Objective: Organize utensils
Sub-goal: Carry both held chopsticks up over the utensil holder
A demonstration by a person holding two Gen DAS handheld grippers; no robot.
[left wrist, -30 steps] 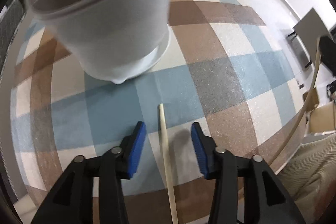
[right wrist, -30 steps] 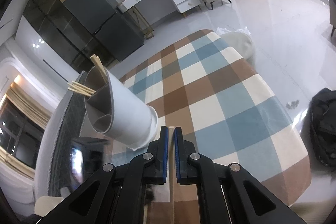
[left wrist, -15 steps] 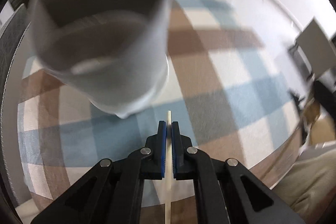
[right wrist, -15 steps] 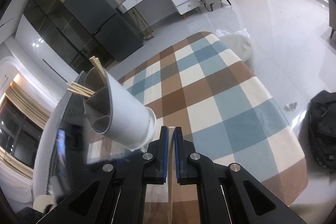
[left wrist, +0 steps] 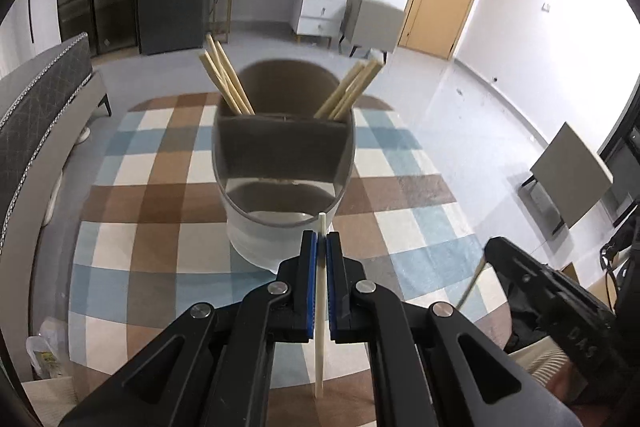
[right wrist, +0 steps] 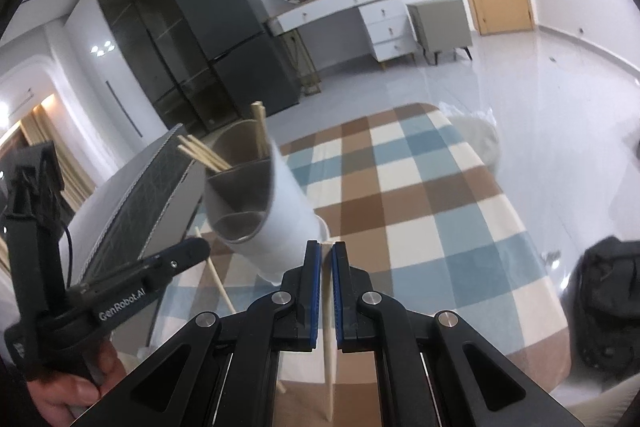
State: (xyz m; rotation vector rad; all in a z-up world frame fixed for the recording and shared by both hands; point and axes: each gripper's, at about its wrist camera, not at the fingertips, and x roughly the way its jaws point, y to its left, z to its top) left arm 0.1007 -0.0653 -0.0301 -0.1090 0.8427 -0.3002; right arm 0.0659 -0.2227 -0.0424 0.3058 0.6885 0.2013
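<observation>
While clamped, chopstick (left wrist: 320,307) points toward holder (left wrist: 282,187).

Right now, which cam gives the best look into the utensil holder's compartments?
Left wrist view: it looks straight into the utensil holder, showing the divider, chopsticks in the back section and an empty front section. The right wrist view sees the holder obliquely from the side, interior mostly hidden.

Left gripper (left wrist: 320,241): jaws clamped on a chopstick (left wrist: 319,327), angled downward; right gripper (right wrist: 326,251): jaws nearly closed, apparently pinching another chopstick (right wrist: 328,355), likewise angled down; a hand (right wrist: 68,393) holds the left unit.
</observation>
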